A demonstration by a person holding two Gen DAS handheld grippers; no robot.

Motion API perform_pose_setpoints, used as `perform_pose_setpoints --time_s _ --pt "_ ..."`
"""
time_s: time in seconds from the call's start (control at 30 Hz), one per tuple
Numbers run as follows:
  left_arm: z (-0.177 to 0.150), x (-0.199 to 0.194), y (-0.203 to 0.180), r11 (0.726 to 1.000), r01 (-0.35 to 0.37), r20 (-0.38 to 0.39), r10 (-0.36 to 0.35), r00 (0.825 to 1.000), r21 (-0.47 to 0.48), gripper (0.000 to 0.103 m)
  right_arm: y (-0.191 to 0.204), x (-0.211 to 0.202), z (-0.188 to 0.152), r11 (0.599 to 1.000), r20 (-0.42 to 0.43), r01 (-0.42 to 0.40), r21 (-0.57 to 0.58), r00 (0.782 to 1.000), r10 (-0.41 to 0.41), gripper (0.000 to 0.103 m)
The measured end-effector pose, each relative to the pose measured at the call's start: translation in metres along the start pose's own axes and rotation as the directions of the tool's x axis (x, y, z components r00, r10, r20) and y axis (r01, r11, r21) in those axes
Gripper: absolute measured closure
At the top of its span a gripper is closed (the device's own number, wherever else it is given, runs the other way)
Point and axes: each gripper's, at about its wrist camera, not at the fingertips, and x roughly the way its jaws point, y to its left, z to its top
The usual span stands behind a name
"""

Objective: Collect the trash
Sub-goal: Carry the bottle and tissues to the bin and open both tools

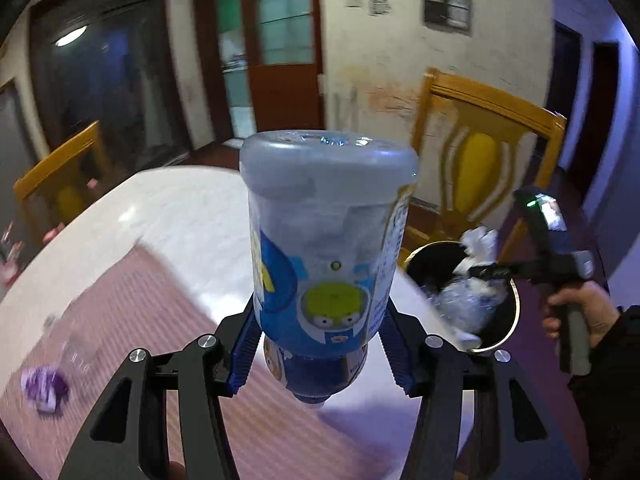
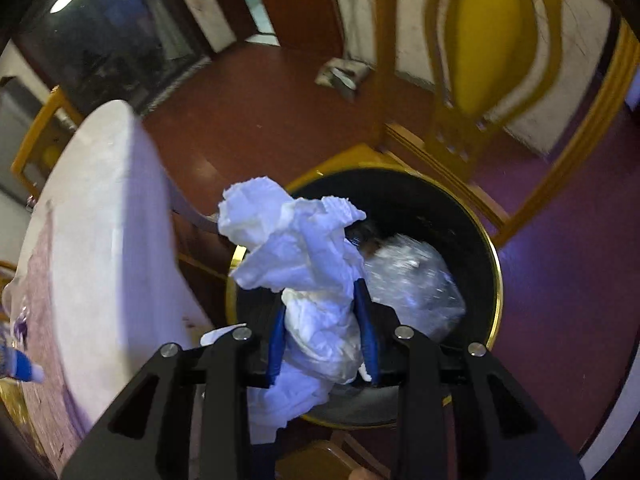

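My left gripper [image 1: 320, 314] is shut on a clear plastic bottle [image 1: 320, 240] with a blue cartoon label. The bottle's base points away from me, above the white table [image 1: 180, 220]. My right gripper [image 2: 320, 298] is shut on a crumpled white tissue [image 2: 296, 240] and hangs over a black bin with a gold rim [image 2: 496, 272]. Crumpled clear plastic [image 2: 412, 280] lies inside the bin. The left wrist view shows the bin [image 1: 516, 308] past the table's right edge, with the right gripper [image 1: 480, 270], the tissue [image 1: 478, 240] and a person's hand [image 1: 580, 312] over it.
A purple wrapper [image 1: 44, 388] and a blurred clear plastic item [image 1: 76, 344] lie on a pink mat at the table's left. A yellow wooden chair [image 1: 480, 160] stands behind the bin, another chair [image 1: 60, 184] at far left. The floor is red-brown [image 2: 260, 120].
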Motion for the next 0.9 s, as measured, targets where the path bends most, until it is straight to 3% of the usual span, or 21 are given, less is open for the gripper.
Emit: perform_pose_setpoints --time_s 0.03,0.07,0.1,0.3,0.37,0.53,0.57,0.6,0.67,0.73,0.9 --pt "0.009 0.009 -0.015 0.999 0.025 0.0 -0.025 1.0 0.023 0.049 -0.004 0.005 0.0 1.0 -0.02 0.014 -0.005 1.0 -0.014 0.05" --pt "0.015 0.017 -0.025 0.999 0.043 -0.002 -0.043 0.999 0.034 0.049 -0.009 0.01 -0.002 0.999 -0.034 0.032 -0.003 0.999 -0.032 0.029" --pt "0.02 0.025 -0.036 0.997 0.065 -0.006 -0.065 0.998 0.046 0.049 -0.012 0.012 -0.005 0.999 -0.039 0.042 0.0 0.998 -0.042 0.025" --pt "0.037 0.088 -0.108 0.981 0.164 -0.073 -0.157 0.985 0.107 0.049 -0.047 -0.033 -0.015 0.995 0.057 0.061 0.073 0.996 -0.065 0.025" --pt "0.04 0.11 -0.129 0.977 0.189 -0.129 -0.176 0.976 0.101 0.05 -0.056 -0.049 -0.017 0.994 0.089 0.063 0.09 0.993 -0.071 0.025" --pt "0.033 0.157 -0.169 0.973 0.205 -0.224 -0.177 0.958 0.106 0.049 -0.082 -0.079 -0.017 0.989 0.154 0.06 0.136 0.985 -0.081 0.025" --pt "0.032 0.162 -0.171 0.974 0.204 -0.236 -0.175 0.956 0.102 0.044 -0.086 -0.084 -0.018 0.988 0.163 0.061 0.142 0.983 -0.084 0.025" --pt "0.029 0.167 -0.173 0.976 0.194 -0.24 -0.167 0.956 0.096 0.027 -0.088 -0.086 -0.016 0.987 0.168 0.06 0.146 0.982 -0.085 0.025" --pt "0.028 0.172 -0.175 0.981 0.182 -0.229 -0.161 0.96 0.07 0.014 -0.089 -0.091 -0.015 0.987 0.178 0.057 0.149 0.98 -0.084 0.025" --pt "0.029 0.17 -0.174 0.982 0.186 -0.217 -0.173 0.961 0.041 0.008 -0.087 -0.096 -0.014 0.987 0.191 0.056 0.151 0.978 -0.085 0.025" --pt "0.031 0.142 -0.156 0.985 0.169 -0.154 -0.164 0.974 0.019 0.007 -0.073 -0.109 -0.013 0.991 0.223 0.03 0.128 0.973 -0.059 0.025"
